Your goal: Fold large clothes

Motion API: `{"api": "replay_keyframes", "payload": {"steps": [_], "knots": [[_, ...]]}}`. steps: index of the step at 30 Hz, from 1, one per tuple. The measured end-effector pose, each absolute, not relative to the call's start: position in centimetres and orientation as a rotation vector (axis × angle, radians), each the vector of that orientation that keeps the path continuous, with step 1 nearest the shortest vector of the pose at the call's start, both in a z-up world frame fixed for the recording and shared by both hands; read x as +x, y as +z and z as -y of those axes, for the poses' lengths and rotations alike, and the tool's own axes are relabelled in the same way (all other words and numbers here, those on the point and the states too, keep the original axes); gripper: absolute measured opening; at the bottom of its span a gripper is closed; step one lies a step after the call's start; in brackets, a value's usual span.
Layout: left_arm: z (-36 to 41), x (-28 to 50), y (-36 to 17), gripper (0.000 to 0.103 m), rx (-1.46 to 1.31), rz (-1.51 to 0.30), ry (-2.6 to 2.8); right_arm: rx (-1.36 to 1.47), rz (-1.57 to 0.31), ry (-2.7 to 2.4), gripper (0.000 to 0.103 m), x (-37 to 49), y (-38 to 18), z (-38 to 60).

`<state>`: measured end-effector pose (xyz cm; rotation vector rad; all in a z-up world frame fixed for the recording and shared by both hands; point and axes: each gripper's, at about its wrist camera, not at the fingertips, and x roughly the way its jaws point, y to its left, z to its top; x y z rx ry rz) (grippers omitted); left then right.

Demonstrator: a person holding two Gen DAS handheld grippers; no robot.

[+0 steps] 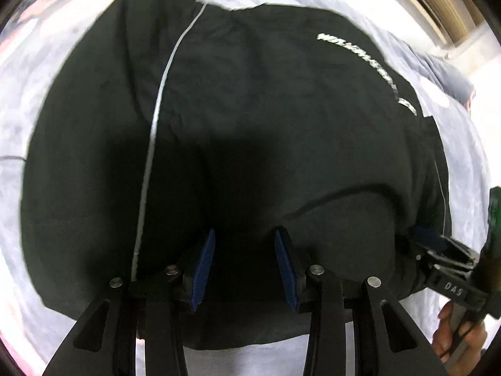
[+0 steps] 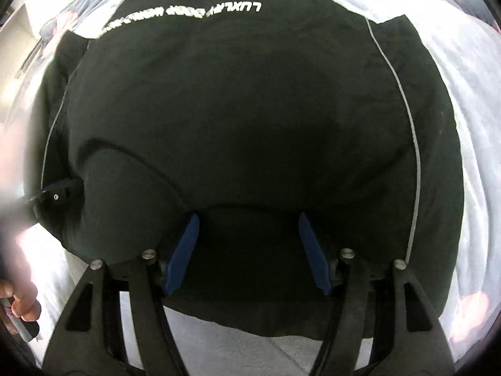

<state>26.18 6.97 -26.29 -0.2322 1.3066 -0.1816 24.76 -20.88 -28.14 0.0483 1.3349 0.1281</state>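
Note:
A black jacket (image 1: pixel 266 109) (image 2: pixel 235 94) with white lettering (image 1: pixel 369 69) (image 2: pixel 188 12) and thin grey piping (image 1: pixel 156 119) (image 2: pixel 404 100) lies spread on a bed. My left gripper (image 1: pixel 245 232) points down at its near edge. Its blue pads (image 1: pixel 203 266) stand a little apart, with a thick fold of black cloth filling the gap. My right gripper (image 2: pixel 248 216) grips the same near edge farther right, its jaws wider on bunched cloth. A raised ridge of fabric runs between the two. Each gripper shows in the other's view, tip buried in the jacket (image 1: pixel 422 238) (image 2: pixel 67 188).
A pale grey-blue bedspread (image 1: pixel 37 78) (image 2: pixel 463 94) with pink patches lies under the jacket on all sides. A hand (image 1: pixel 454 338) (image 2: pixel 25 304) holds each gripper's handle. A slatted wooden panel (image 1: pixel 438 6) stands beyond the bed's far edge.

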Motion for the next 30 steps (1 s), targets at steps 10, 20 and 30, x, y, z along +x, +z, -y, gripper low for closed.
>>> {"api": "replay_keyframes", "payload": {"steps": [10,20,30], "knots": [[-13.6,24.4,-19.6,0.044,-0.299,-1.148,-0.136,0.235,-1.184,0.030,0.074,22.3,-22.3,30.5],[-22.8,27.2,-22.8,0.052,-0.553,-1.208,-0.113,0.373,-1.190,-0.062,0.080,22.1,-24.4,36.9],[-22.4,30.7,-27.7,0.058,-0.627,-1.297,-0.186,0.494,-1.244,0.016,0.081,22.8,-27.6,38.6]]}}
